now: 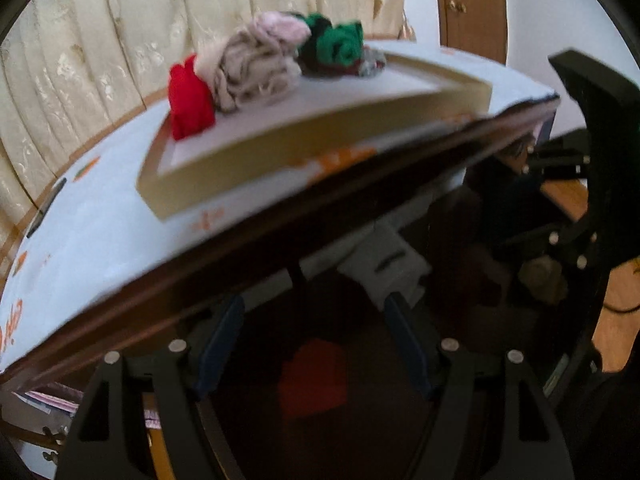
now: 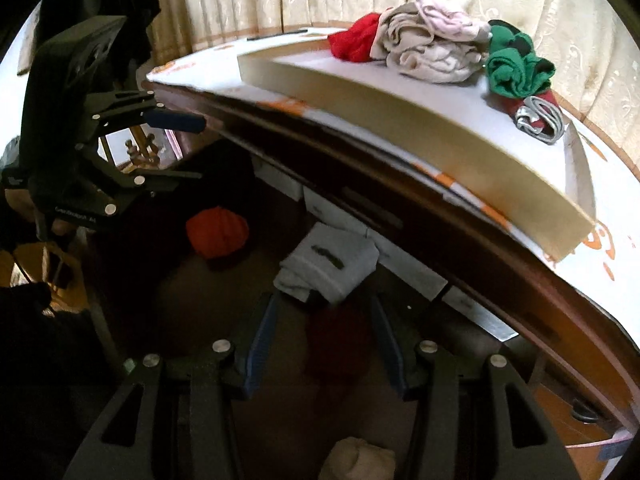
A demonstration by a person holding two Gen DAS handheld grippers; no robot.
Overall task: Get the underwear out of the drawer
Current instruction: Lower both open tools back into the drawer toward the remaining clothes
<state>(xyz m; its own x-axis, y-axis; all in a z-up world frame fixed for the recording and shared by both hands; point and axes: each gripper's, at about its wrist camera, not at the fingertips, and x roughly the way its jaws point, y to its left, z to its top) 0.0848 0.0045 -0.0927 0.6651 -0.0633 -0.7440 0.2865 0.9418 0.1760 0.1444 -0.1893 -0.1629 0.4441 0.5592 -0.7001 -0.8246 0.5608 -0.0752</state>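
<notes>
Two hand-held grippers are pointing down into the open drawer (image 2: 168, 320) under the desk (image 1: 100, 240). On the desk, a shallow tray (image 1: 320, 136) is carrying a pile of underwear (image 1: 256, 68). Below the desk edge, more underwear is lying in the drawer: a grey folded piece (image 2: 328, 272), a red bundle (image 2: 218, 238). Left hand-held gripper (image 1: 316, 344) is standing wide and empty; right hand-held gripper (image 2: 324, 340) is standing narrower, also empty.

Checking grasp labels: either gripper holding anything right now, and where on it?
Nothing is held. The left gripper and the right gripper both stand open over the dark drawer, nothing between the pads.
</notes>
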